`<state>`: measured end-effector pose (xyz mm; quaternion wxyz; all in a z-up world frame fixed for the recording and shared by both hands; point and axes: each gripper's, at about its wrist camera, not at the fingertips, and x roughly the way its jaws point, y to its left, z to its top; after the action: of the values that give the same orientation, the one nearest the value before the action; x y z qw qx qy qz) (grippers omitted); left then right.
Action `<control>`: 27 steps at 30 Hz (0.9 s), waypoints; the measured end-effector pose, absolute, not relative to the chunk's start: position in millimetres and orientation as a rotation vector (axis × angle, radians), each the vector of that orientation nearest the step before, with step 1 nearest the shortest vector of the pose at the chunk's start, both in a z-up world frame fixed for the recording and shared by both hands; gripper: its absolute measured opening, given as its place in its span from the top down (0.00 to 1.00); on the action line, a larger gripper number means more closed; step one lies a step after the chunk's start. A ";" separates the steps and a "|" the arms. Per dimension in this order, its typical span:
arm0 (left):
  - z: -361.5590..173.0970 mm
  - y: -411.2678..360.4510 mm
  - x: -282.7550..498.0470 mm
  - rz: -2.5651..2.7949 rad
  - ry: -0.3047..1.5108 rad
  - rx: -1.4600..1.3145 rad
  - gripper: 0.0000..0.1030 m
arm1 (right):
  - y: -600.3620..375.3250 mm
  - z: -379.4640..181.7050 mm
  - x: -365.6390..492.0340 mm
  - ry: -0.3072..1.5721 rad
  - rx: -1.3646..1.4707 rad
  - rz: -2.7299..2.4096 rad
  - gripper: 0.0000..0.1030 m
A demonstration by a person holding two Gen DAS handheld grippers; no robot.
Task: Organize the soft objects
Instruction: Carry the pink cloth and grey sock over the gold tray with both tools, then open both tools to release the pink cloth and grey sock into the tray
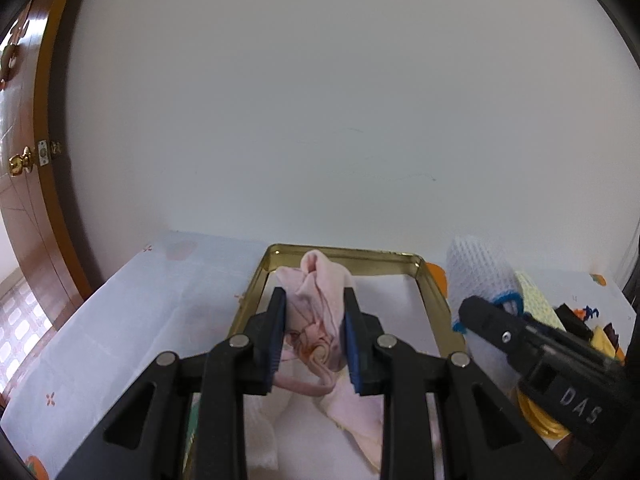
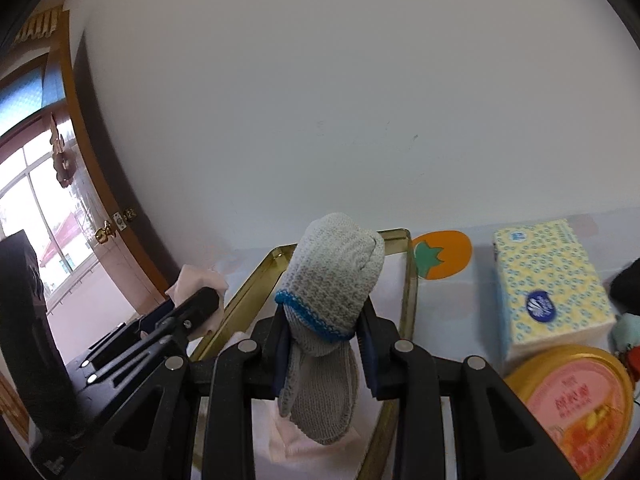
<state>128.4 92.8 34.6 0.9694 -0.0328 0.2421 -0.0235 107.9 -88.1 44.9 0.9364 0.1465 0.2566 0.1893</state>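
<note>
Cloth fills both tools: left gripper [image 1: 314, 334] pinches a pink garment [image 1: 320, 304], right gripper [image 2: 322, 354] clamps a grey knitted piece [image 2: 336, 276], both above the gold tin [image 1: 434, 300] by the tabletop's far edge, seemingly for stowing.

yellow-patterned tissue pack [image 2: 554, 284] beside a pink-lidded round tub [image 2: 576, 404], brown door [image 1: 24, 184] with brass knob [image 1: 21, 162]

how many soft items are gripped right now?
2. Pink cloth in the left gripper; grey knit in the right gripper, both above the tin. Others may be hidden.
</note>
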 end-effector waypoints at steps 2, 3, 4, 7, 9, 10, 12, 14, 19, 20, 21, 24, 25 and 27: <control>40.7 94.2 135.5 -0.044 0.504 -0.070 0.76 | -86.3 44.6 116.0 0.540 0.311 0.393 0.68; 41.5 94.0 137.8 -0.041 0.510 -0.068 0.76 | -84.6 44.7 121.1 0.553 0.317 0.395 0.68; 42.5 93.9 140.0 -0.032 0.515 -0.063 0.76 | -83.4 44.7 124.7 0.562 0.318 0.400 0.68; 41.8 90.7 145.7 0.008 0.547 -0.032 0.76 | -77.4 41.5 138.1 0.605 0.287 0.412 0.68; 38.3 91.6 149.7 0.041 0.582 -0.012 0.76 | -75.4 37.0 145.4 0.628 0.284 0.408 0.68; 34.8 92.2 153.3 0.049 0.594 -0.010 0.76 | -75.1 35.0 149.4 0.642 0.290 0.409 0.68; 31.9 91.9 156.0 0.053 0.616 -0.012 0.76 | -75.5 32.4 155.6 0.672 0.307 0.419 0.68; 30.4 89.8 157.3 0.060 0.626 -0.002 0.76 | -78.0 29.0 156.9 0.692 0.318 0.428 0.68; 27.9 89.9 161.8 0.077 0.644 0.003 0.76 | -76.0 27.4 153.6 0.697 0.297 0.430 0.68; 27.9 89.3 162.0 0.081 0.649 0.004 0.76 | -74.9 28.7 151.6 0.691 0.290 0.428 0.68; 29.2 87.6 162.4 0.087 0.651 0.007 0.76 | -74.8 29.4 150.5 0.687 0.283 0.425 0.68; 27.1 88.8 164.5 0.105 0.650 0.023 0.76 | -68.9 31.1 148.7 0.685 0.261 0.426 0.68; 25.8 88.9 165.5 0.115 0.652 0.026 0.71 | -62.9 31.5 149.2 0.683 0.259 0.429 0.66; 23.0 90.6 166.8 0.122 0.661 0.017 0.64 | -67.1 32.7 149.9 0.674 0.265 0.431 0.63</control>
<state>166.8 90.6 23.0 0.9439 0.0084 0.3245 0.0601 149.9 -67.1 32.7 0.9125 0.1285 0.3272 0.2092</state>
